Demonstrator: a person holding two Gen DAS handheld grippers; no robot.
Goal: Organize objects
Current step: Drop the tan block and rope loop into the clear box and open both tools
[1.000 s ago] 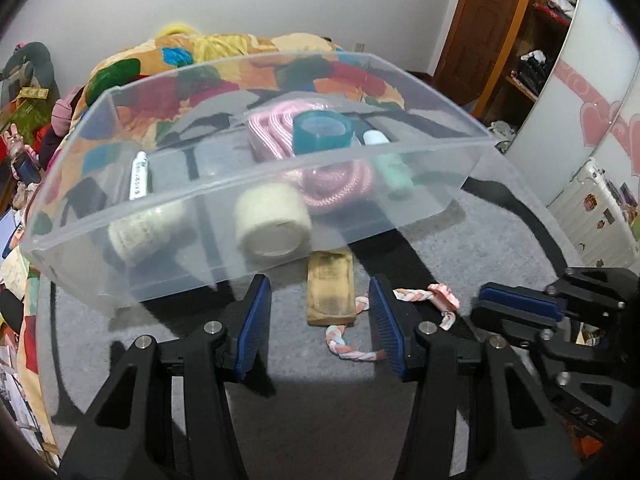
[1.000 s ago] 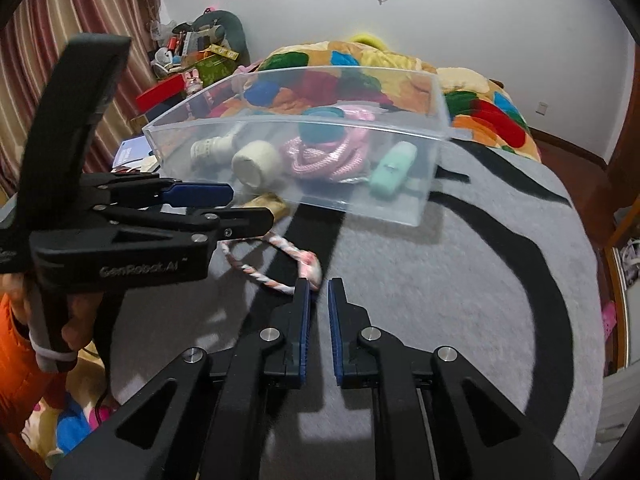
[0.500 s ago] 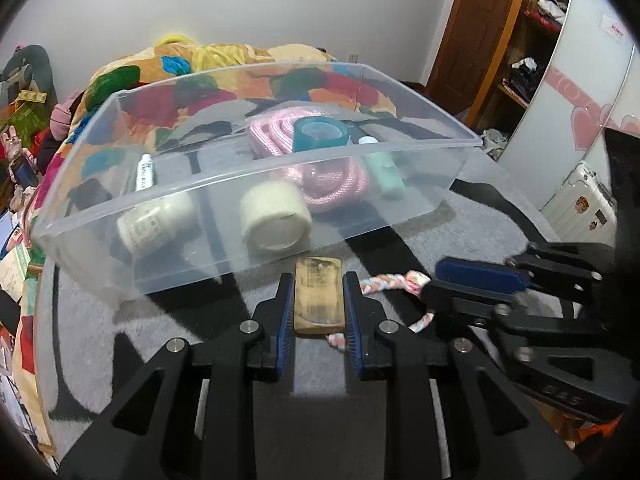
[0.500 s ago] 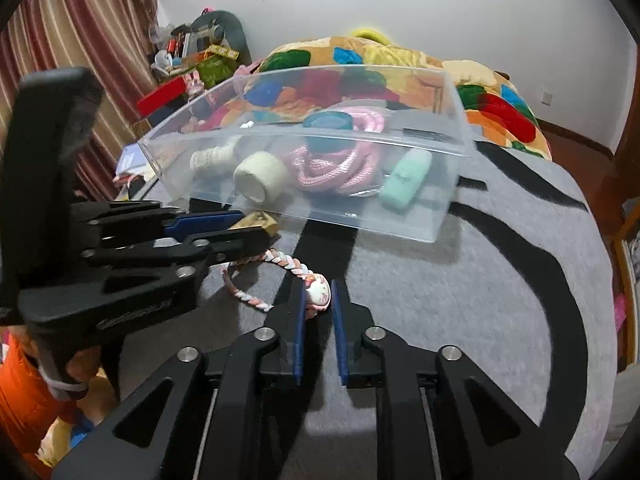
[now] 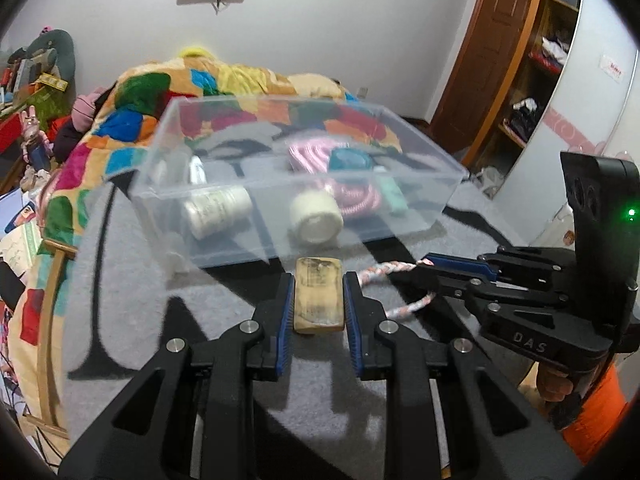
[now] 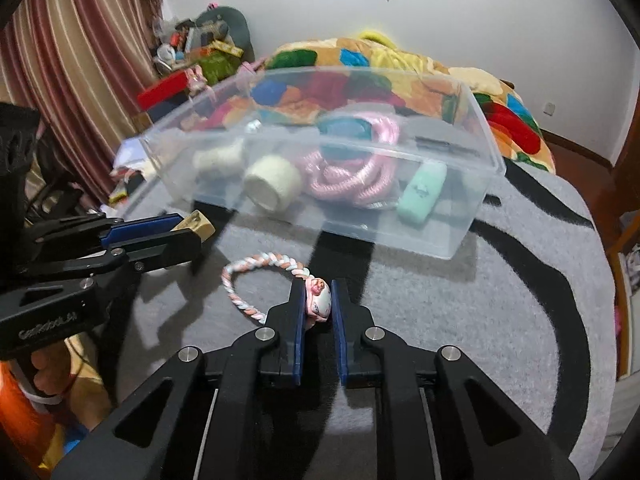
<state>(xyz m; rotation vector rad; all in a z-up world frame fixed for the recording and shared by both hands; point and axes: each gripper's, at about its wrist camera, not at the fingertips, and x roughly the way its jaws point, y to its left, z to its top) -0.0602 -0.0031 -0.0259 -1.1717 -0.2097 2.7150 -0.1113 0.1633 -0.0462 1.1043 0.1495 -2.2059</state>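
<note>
Left view: left gripper jaws clamp the block, in front of the bin. Risk: block clips the bin wall on lift.
Right view: right gripper jaws pinch the bracelet by its charm; dangling loop could snag the rim.

— The left gripper?
— Low, level, blue pads pinched on a tan block.
— The right gripper?
— Beside it, pads clamping the braided bracelet's charm.
</note>
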